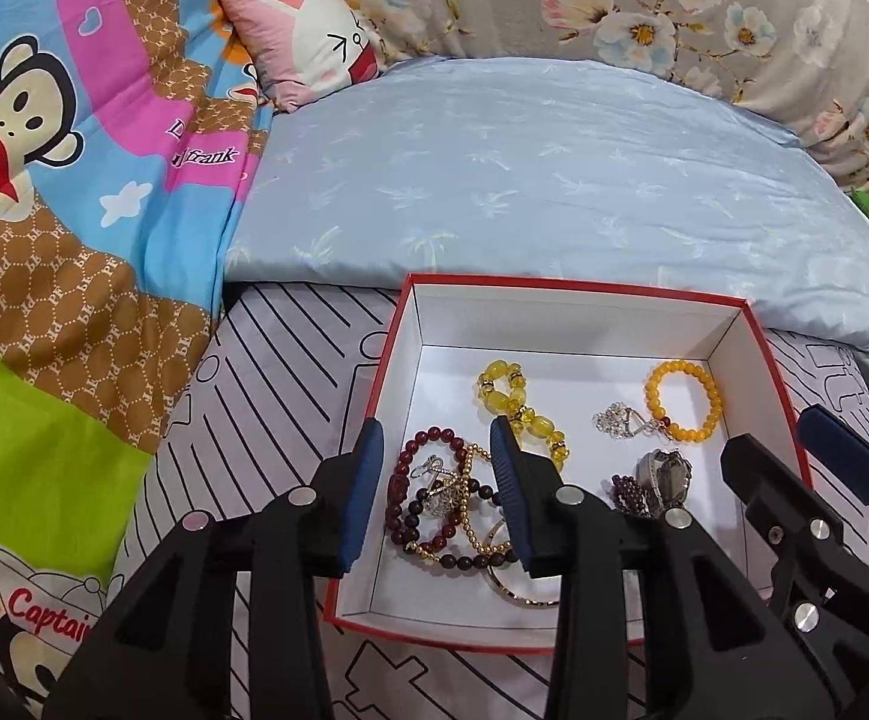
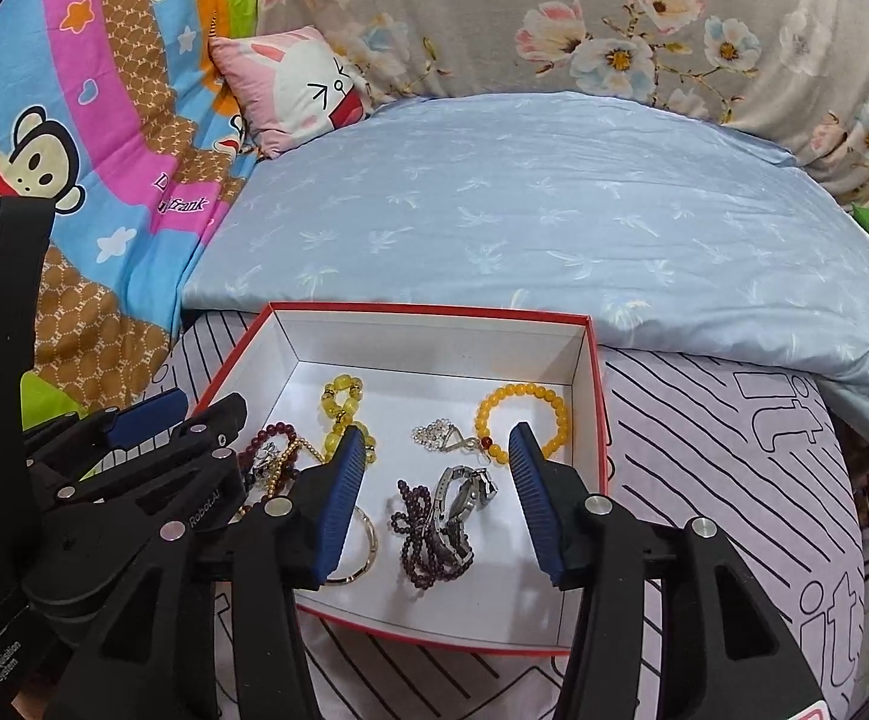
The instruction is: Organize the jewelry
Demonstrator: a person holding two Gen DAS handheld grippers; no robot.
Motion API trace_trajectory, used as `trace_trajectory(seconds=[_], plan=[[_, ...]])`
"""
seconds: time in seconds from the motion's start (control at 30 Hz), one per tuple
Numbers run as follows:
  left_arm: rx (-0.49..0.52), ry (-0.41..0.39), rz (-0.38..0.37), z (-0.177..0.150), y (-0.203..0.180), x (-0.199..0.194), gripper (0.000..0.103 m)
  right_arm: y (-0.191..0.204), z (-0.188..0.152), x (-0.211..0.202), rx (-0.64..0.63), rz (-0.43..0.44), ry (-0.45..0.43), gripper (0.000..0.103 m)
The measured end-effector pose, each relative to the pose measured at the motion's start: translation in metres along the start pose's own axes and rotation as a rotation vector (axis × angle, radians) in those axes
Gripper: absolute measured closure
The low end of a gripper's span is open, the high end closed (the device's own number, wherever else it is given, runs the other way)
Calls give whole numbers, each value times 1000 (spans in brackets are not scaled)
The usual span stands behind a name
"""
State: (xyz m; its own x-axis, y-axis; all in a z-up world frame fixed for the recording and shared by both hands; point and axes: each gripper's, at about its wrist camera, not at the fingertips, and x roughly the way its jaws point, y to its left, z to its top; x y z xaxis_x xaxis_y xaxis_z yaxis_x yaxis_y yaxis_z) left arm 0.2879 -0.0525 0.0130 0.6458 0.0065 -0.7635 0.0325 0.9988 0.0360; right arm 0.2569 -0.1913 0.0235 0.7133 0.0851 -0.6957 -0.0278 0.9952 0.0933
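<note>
A red-rimmed white box (image 1: 578, 287) (image 2: 434, 307) rests on the bed with jewelry lying loose inside. My left gripper (image 1: 436, 427) hangs open over the box's left side, above a dark red bead bracelet (image 1: 401, 480) tangled with a gold bead chain (image 1: 470, 516) and a silver charm. My right gripper (image 2: 436, 432) stands open over a silver watch (image 2: 464, 495) and a dark purple bead bracelet (image 2: 416, 546). No pad touches anything. A yellow bead string (image 1: 503, 387) (image 2: 341, 402), an orange bead bracelet (image 1: 683, 402) (image 2: 521, 414) and a sparkly silver piece (image 2: 434, 435) lie farther back.
The box sits on a white sheet with black line drawings (image 2: 704, 450). Behind it lies a light blue quilt (image 1: 524, 180), then floral bedding (image 1: 644, 6). A pink rabbit pillow (image 1: 308, 36) and a colourful monkey-print blanket (image 1: 74, 180) fill the left.
</note>
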Motion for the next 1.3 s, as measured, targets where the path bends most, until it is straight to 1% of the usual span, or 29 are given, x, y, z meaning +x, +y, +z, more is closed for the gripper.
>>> trace_trajectory(seconds=[0.17, 0.27, 0.33, 0.5, 0.6, 0.87, 1.03, 1.17, 1.23, 1.3], plan=[[-5, -5, -3, -5, 1, -12, 68, -1, -4, -11, 4, -14, -8, 50], [-10, -8, -2, -8, 3, -18, 65, -2, -8, -18, 2, -18, -9, 47], [-12, -13, 4, -10, 4, -22, 61, -2, -10, -23, 2, -19, -11, 47], [-16, -22, 6, -15, 6, -36, 60, -2, -19, -34, 6, -23, -11, 46], [-18, -30, 8, -20, 6, -45, 57, -1, -25, -41, 5, -26, -8, 46], [-22, -23, 19, -36, 6, -59, 53, 0, -42, -57, 4, -40, -2, 44], [-36, -35, 38, -46, 9, -70, 42, 1, -50, -69, 2, -49, -10, 42], [-37, -39, 47, -54, 10, -79, 37, -2, -58, -77, 19, -43, -11, 39], [-38, -38, 49, -58, 10, -83, 32, -4, -63, -82, 30, -41, -8, 38], [-40, -37, 51, -63, 10, -86, 30, -4, -68, -85, 35, -42, -9, 38]])
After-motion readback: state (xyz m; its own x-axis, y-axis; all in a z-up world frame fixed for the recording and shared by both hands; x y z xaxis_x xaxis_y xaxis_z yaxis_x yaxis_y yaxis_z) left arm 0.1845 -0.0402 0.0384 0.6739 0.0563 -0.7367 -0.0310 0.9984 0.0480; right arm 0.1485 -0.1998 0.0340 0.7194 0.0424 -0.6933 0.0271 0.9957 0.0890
